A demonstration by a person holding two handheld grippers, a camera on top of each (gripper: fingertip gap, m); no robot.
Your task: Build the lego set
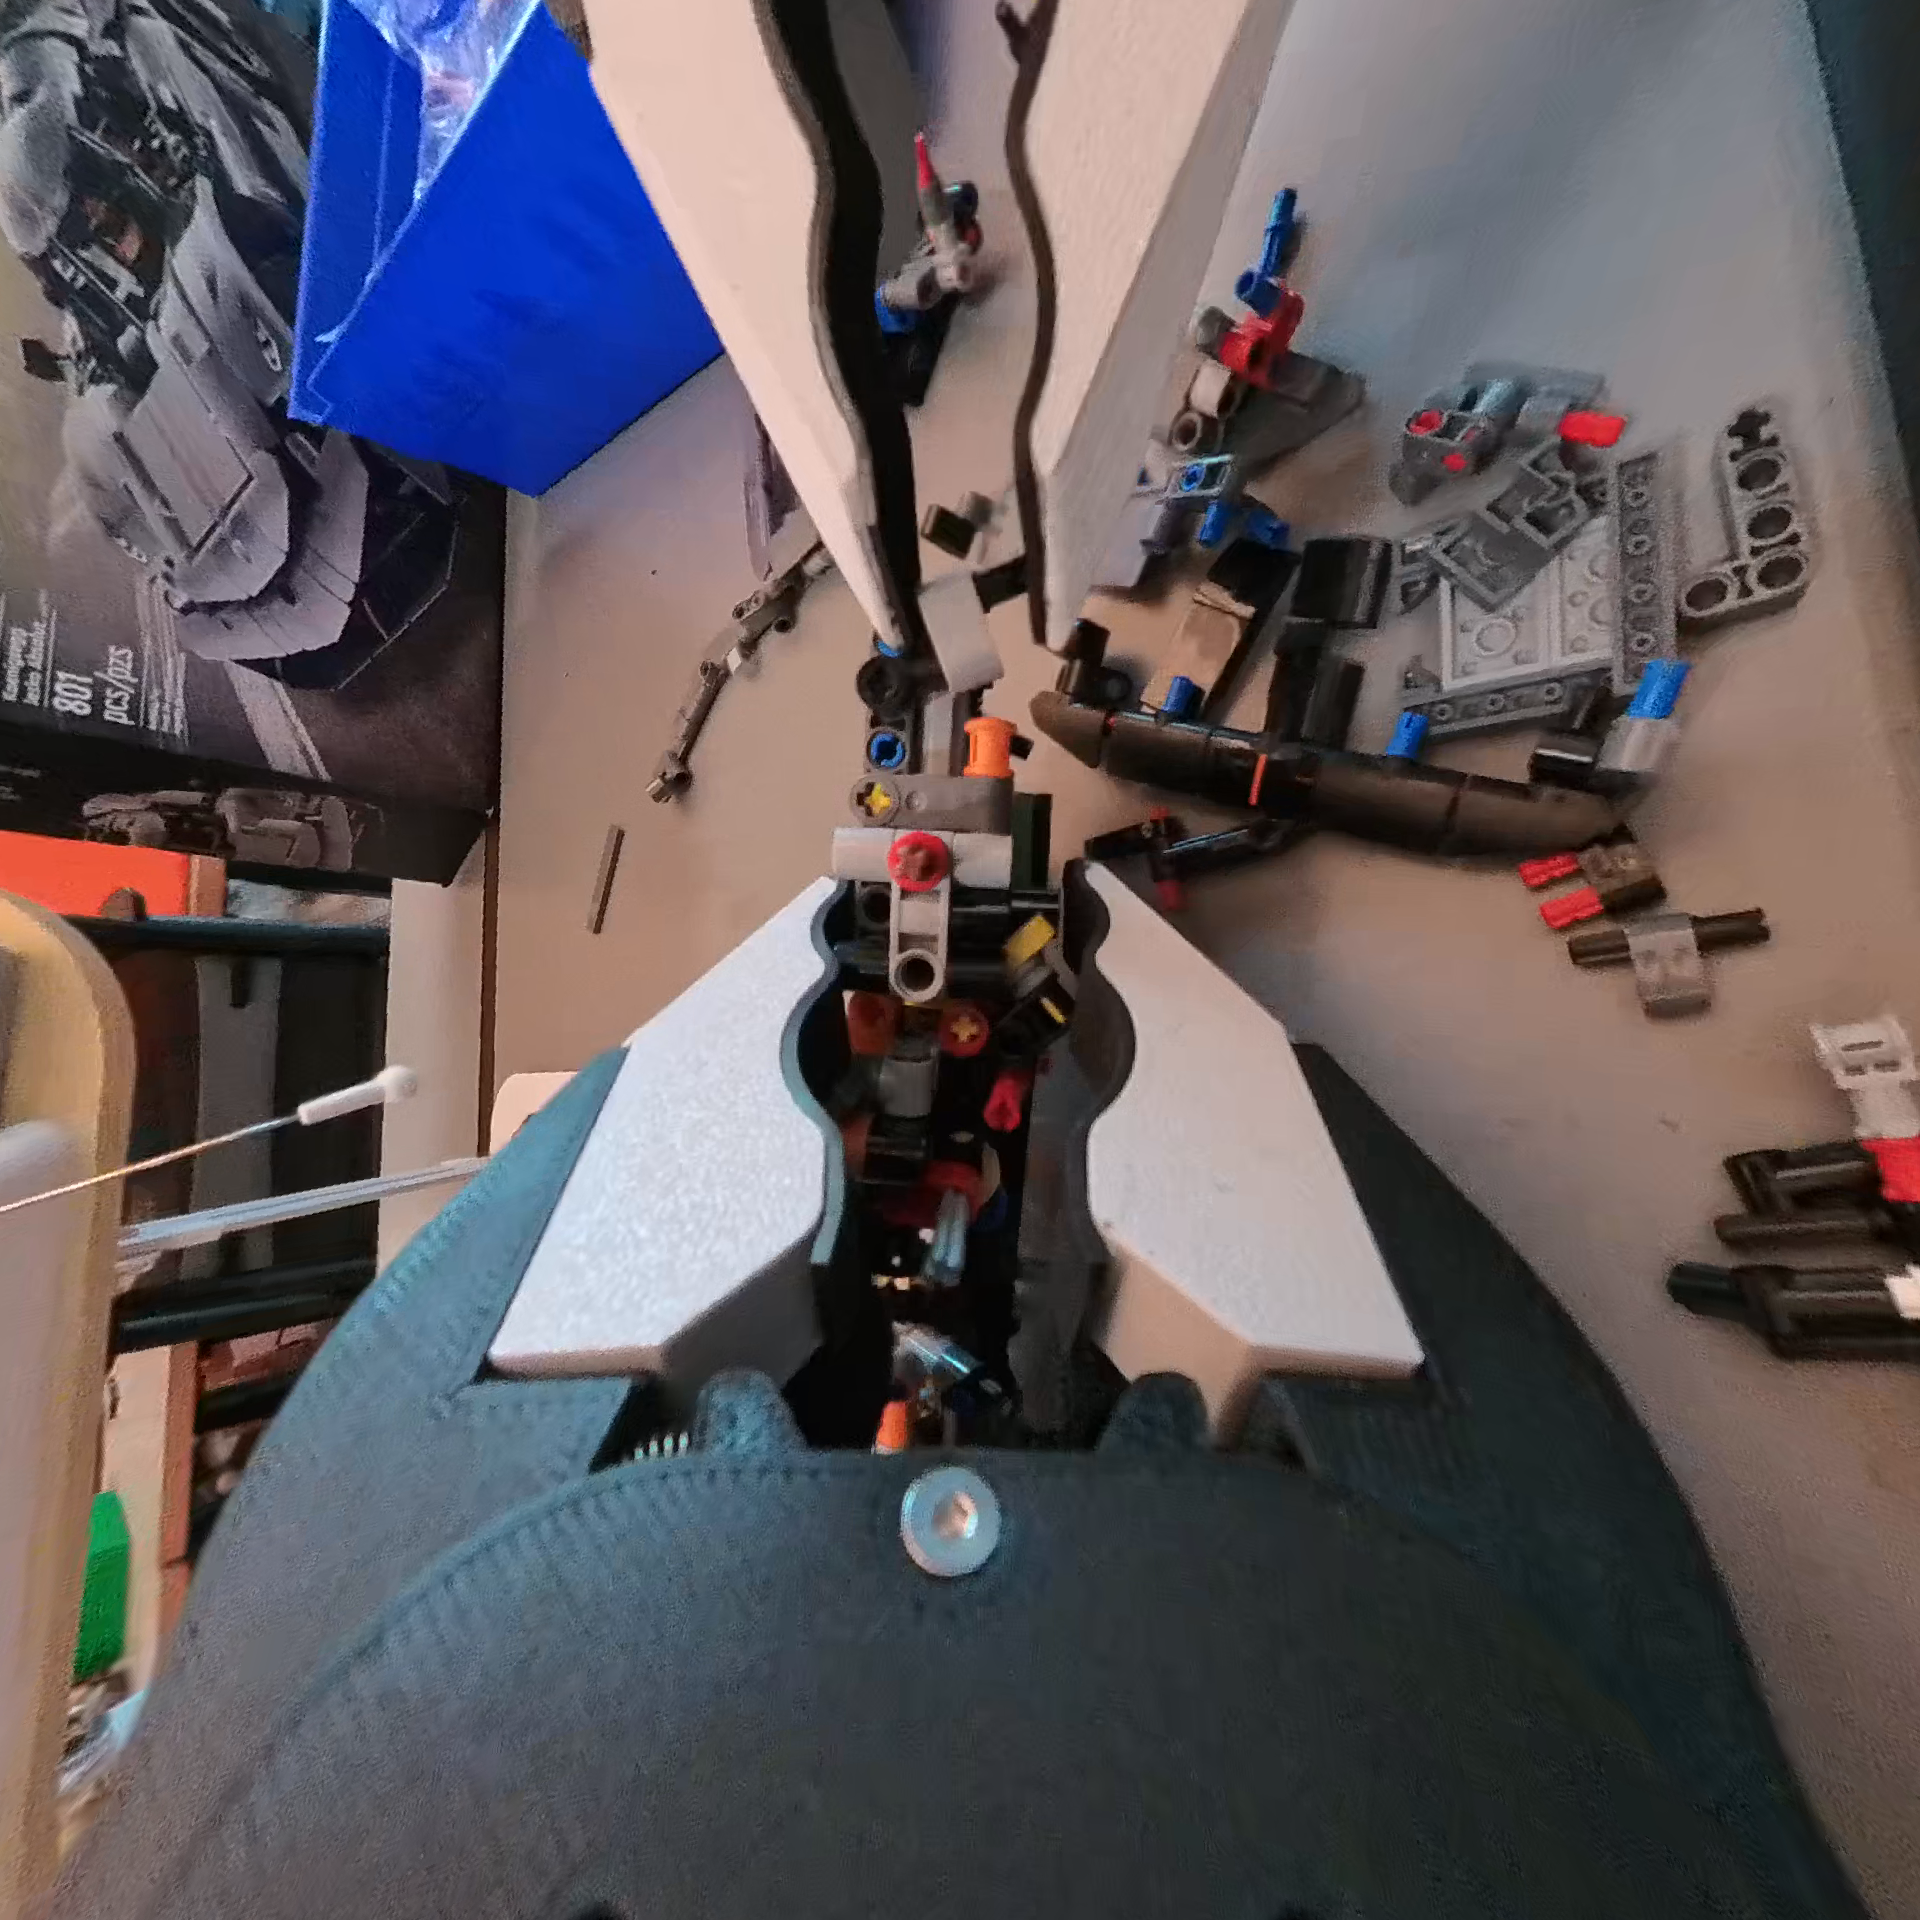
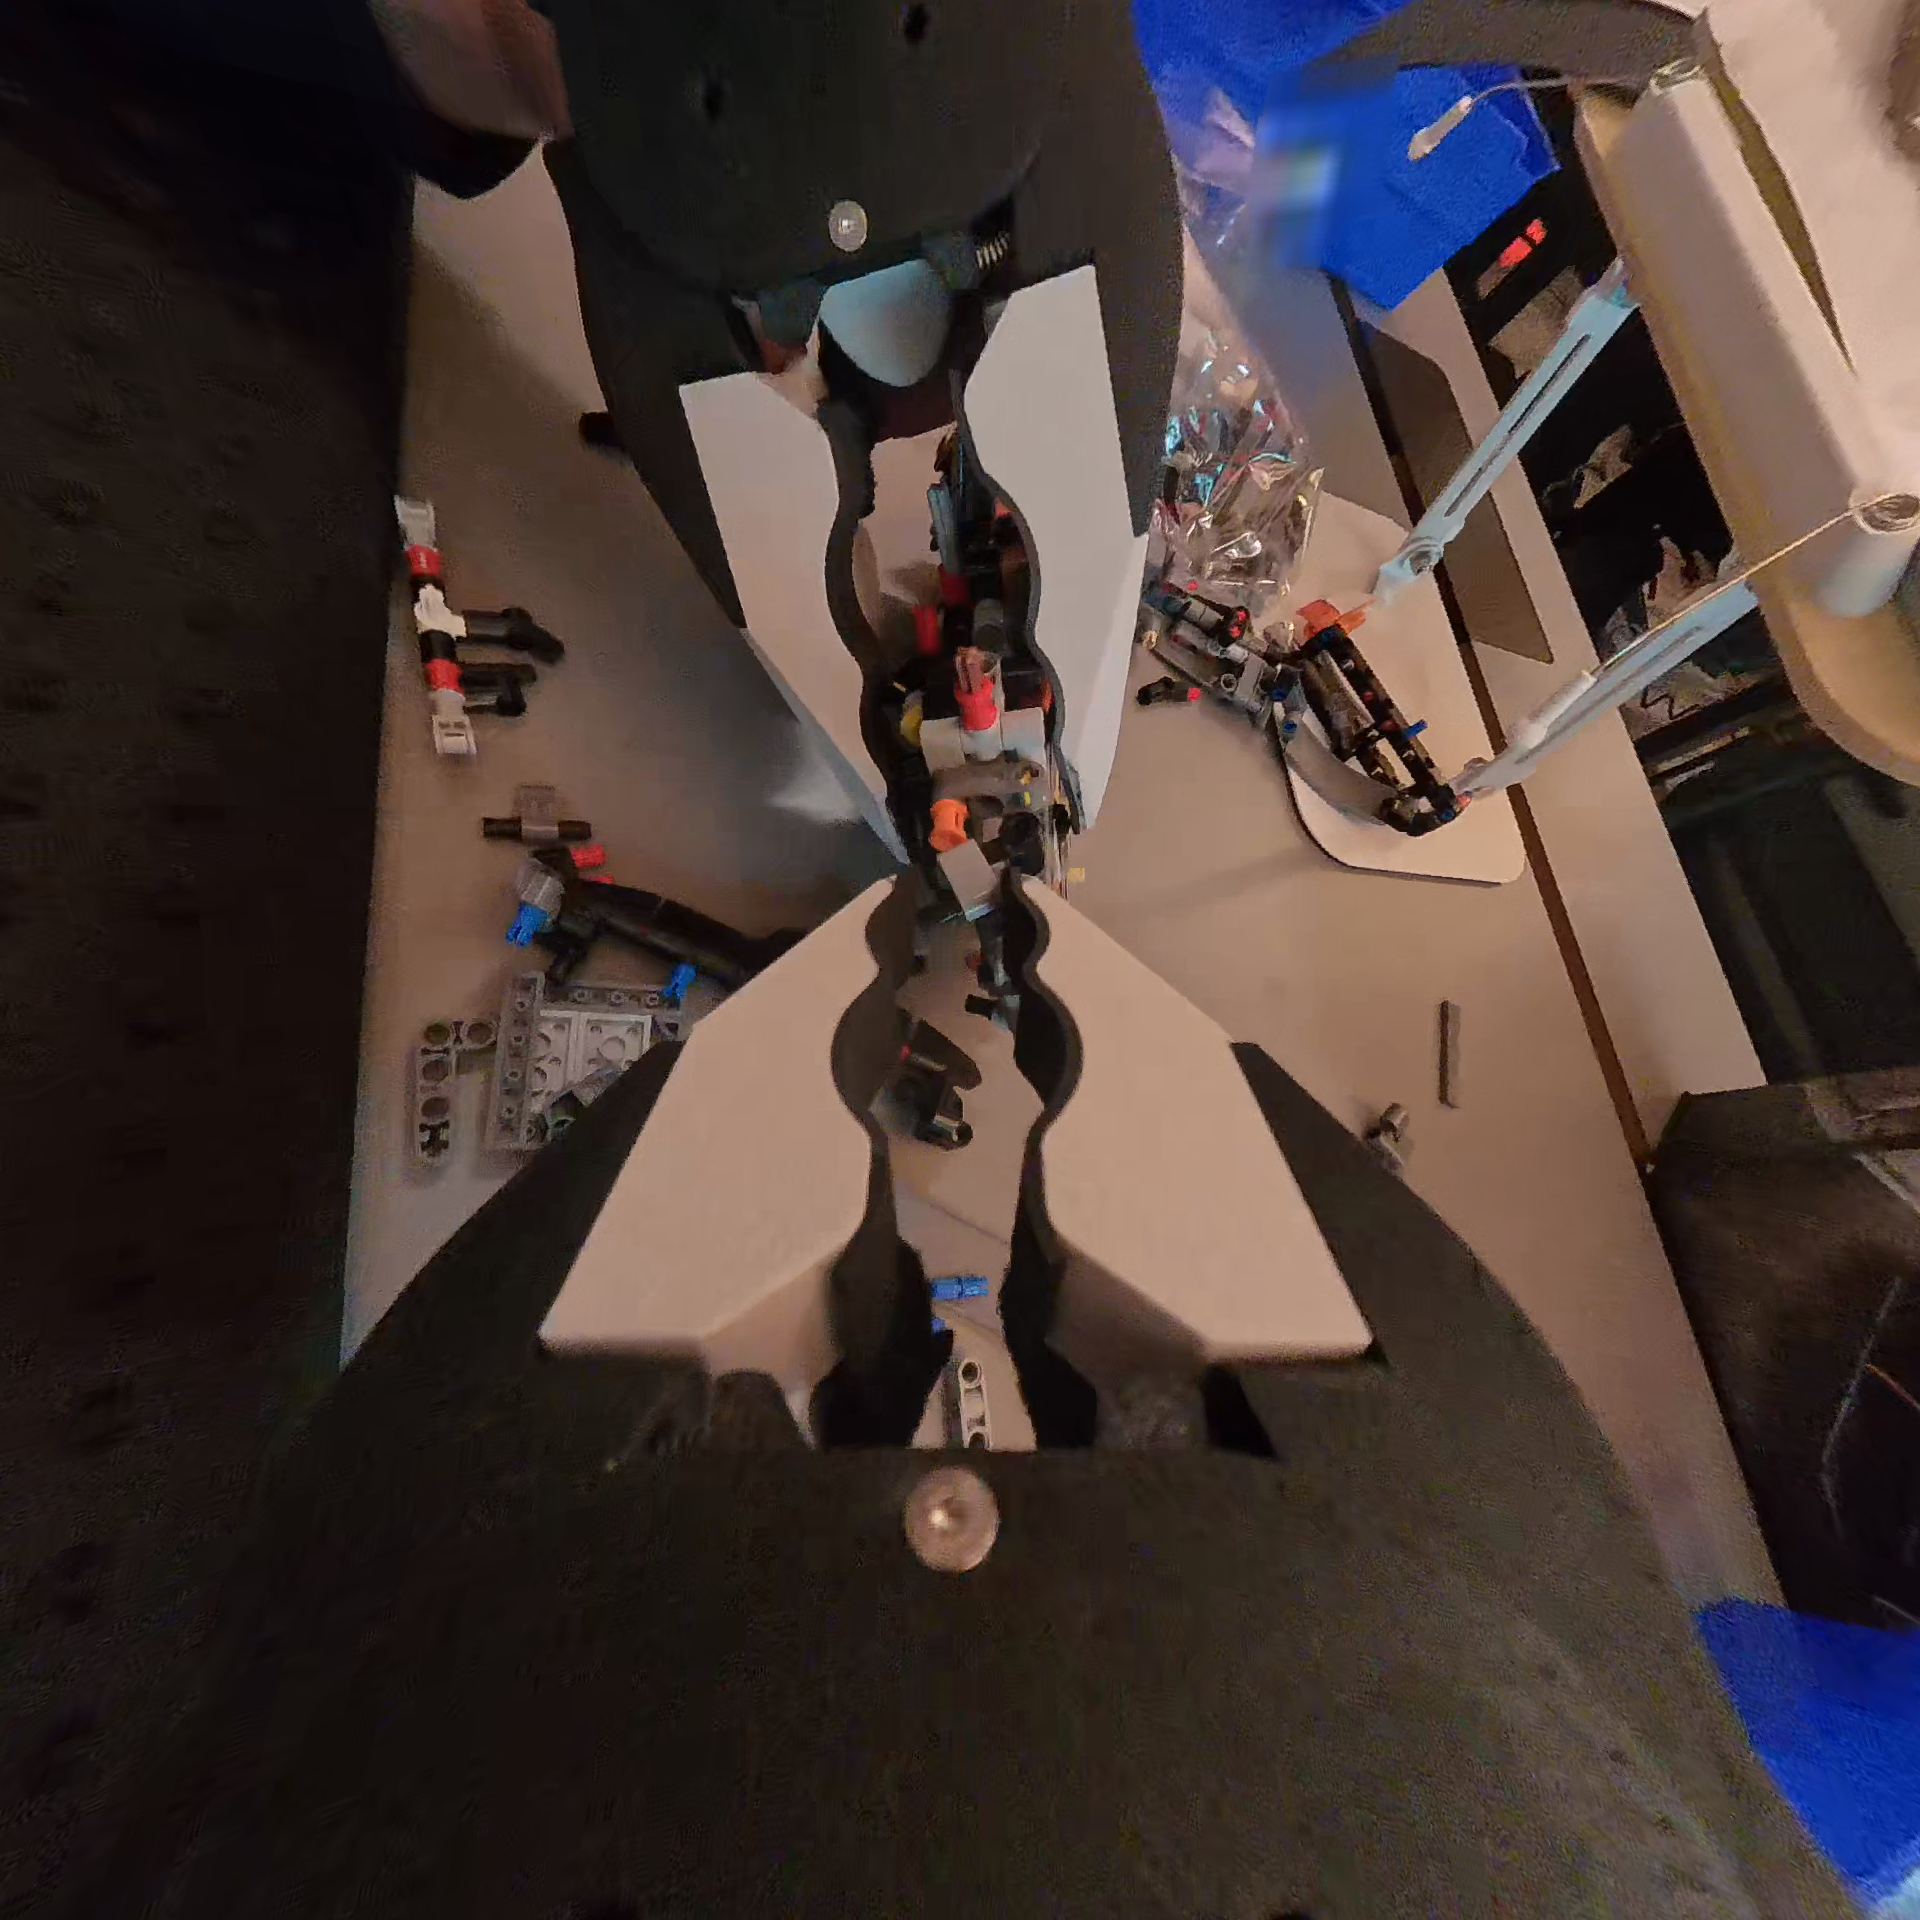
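Left gripper (image 1: 961, 883) was closed on the assembly (image 1: 935, 935), a long, narrow lego sub-build of black, grey, red and orange parts. The build ran lengthwise between the two pale fingers, and its far end stuck out past the tips. An orange pin (image 1: 987, 748) and a red axle end (image 1: 916, 858) marked that free end.

Right gripper (image 2: 961, 883) came in from the opposite side, tip to tip with the left. Its jaws stood narrowly apart around the build's far end, where a small grey block (image 2: 971, 871) lay between the tips. Whether the pads pressed that block or only bracketed it cannot be told from these views.

The long axis of the assembly lay along the common line of both grippers, so each tool met it end-on. The left held the greater length; the right reached only the tip. Any coming push or pull would probably act along that axis.

Loose parts lay on the table (image 1: 1455, 1143) to the left gripper's right side: a black curved sub-build (image 1: 1340, 779), a grey plate (image 1: 1538, 623) and red-tipped pins (image 1: 1579, 883). A blue bin (image 1: 499, 312) and the set box (image 1: 208, 416) stood farther off. A parts bag (image 2: 1236, 488) lay beyond the left gripper in the right wrist view.
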